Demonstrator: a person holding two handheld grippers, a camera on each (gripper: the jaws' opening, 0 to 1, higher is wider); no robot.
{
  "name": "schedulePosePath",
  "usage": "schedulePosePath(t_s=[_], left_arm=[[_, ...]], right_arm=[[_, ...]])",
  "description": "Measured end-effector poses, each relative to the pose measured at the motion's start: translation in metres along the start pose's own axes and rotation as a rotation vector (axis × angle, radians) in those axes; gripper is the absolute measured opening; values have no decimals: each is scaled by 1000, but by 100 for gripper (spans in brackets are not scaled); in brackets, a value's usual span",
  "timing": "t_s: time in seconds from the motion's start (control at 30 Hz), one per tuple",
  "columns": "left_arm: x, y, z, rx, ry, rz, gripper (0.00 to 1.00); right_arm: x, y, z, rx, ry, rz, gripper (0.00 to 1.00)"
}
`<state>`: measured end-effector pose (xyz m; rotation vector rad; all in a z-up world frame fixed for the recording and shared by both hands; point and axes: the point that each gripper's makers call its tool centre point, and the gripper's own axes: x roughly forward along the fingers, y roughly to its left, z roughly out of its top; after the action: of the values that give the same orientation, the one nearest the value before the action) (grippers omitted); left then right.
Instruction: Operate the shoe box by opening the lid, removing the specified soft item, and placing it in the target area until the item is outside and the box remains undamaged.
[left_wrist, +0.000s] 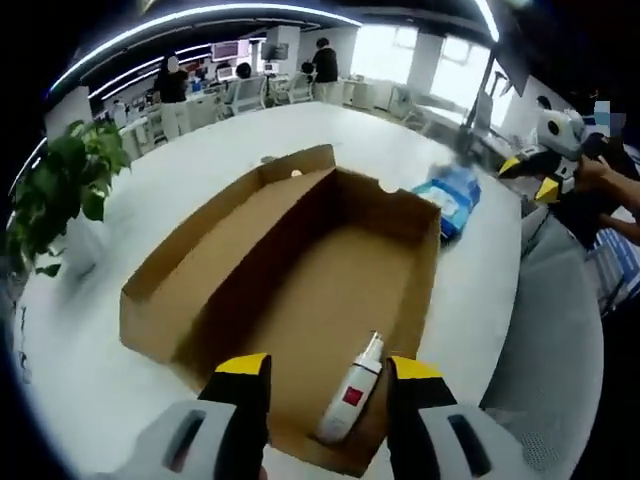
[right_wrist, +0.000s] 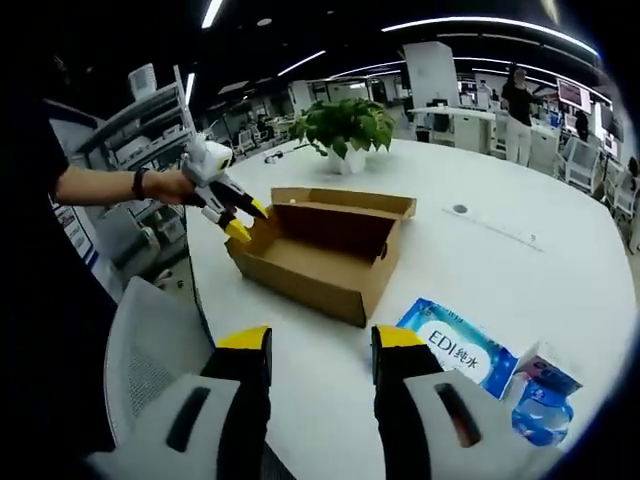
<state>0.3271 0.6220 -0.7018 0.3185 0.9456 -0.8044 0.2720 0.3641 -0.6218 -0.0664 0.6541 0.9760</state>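
While the shoe box (left_wrist: 300, 290) sat open on the white desk (left_wrist: 100, 400) with its lid (left_wrist: 215, 240) folded back, a white spray bottle (left_wrist: 352, 390) lay inside at its near end. The left gripper (left_wrist: 325, 385) hovered there, jaws spread and empty. Well apart, the right gripper (right_wrist: 318, 350) was also released, near a blue wipes pack (right_wrist: 460, 345) outside the box.

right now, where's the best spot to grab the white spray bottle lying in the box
Probably the spray bottle's straight white body by the red label, coming down from above through the open shoe box. It lies flat on the floor; the left gripper already straddles it.
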Motion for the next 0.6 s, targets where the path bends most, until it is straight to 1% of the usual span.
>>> schedulePosePath(t_s=[0.03,0.1,0.13,0.17,0.23,0.3,0.4,0.43,0.47,0.53,0.57,0.6], left_arm=[[5,-1,-1,26,26,-17,47],[10,-6,1,50,25,-56,47],[14,-14,3,40,33,-115,47],[16,-14,3,30,44,-124,47],[22,-10,6,107,57,-116,47],[29,-11,5,126,82,-133,47],[36,-14,-1,178,136,-170,47],[39,-15,-4,215,155,-187,47],[41,-17,-5,235,161,-203,46],[42,-22,-7,249,178,-244,45],[43,-23,-6,254,181,-248,46],[43,-23,-7,281,191,-249,47]], right_arm=[[0,1,0,4,-3,2,38],[-1,2,0,3,-4,6,38],[-2,2,0,-1,-4,6,38],[-3,2,0,-3,-5,5,37],[-5,5,1,6,-20,11,37],[-5,7,1,12,-27,17,38],[-5,10,-4,6,-17,18,38],[-5,11,-6,5,-15,19,38],[-6,13,-7,9,-16,21,38],[-6,18,-9,15,-16,31,38],[-6,20,-10,14,-12,32,38],[-7,21,-11,10,-8,31,38]])
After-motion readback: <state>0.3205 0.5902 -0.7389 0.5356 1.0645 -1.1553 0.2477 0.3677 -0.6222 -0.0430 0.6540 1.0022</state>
